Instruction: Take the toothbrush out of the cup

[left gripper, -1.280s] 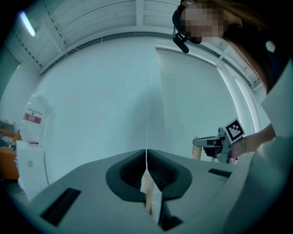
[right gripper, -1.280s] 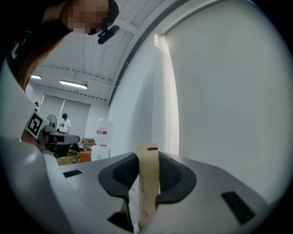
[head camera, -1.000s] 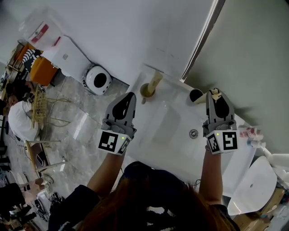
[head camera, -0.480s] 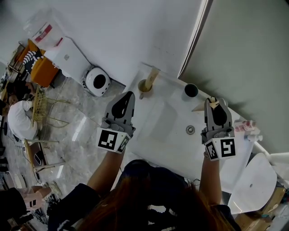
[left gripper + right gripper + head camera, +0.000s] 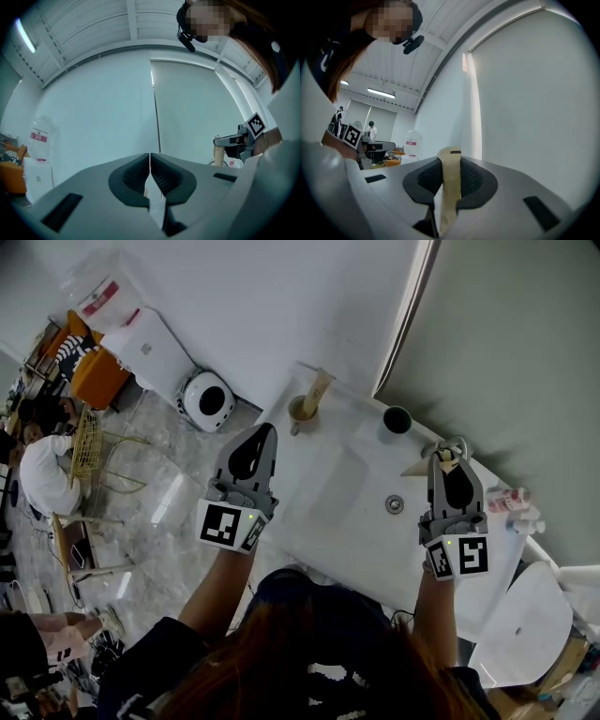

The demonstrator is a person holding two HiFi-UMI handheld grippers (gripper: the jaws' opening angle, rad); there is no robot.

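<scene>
In the right gripper view a beige toothbrush [image 5: 451, 180] stands between the pads, and my right gripper [image 5: 451, 166] is shut on it. Its jaws have just been closing slightly round the handle. The head view shows that gripper [image 5: 448, 450] over the white table [image 5: 347, 521], with the toothbrush [image 5: 414, 468] sticking out to its left. A dark cup [image 5: 397, 419] stands up and to the left, apart from it. My left gripper [image 5: 264, 433] hangs shut and empty at the table's left edge; its pads [image 5: 161, 176] meet in the left gripper view. A tan cup [image 5: 300, 411] holds a wooden stick [image 5: 317, 392].
A small round metal fitting [image 5: 395, 504] sits in the tabletop. Pink and white packets [image 5: 514, 502] lie at the right end, by a white round seat [image 5: 525, 620]. On the floor to the left are a white robot vacuum [image 5: 209, 401], chairs and people.
My right gripper has drawn back from the dark cup toward me, carrying the toothbrush. The left gripper has shifted a little forward along the table's left edge.
</scene>
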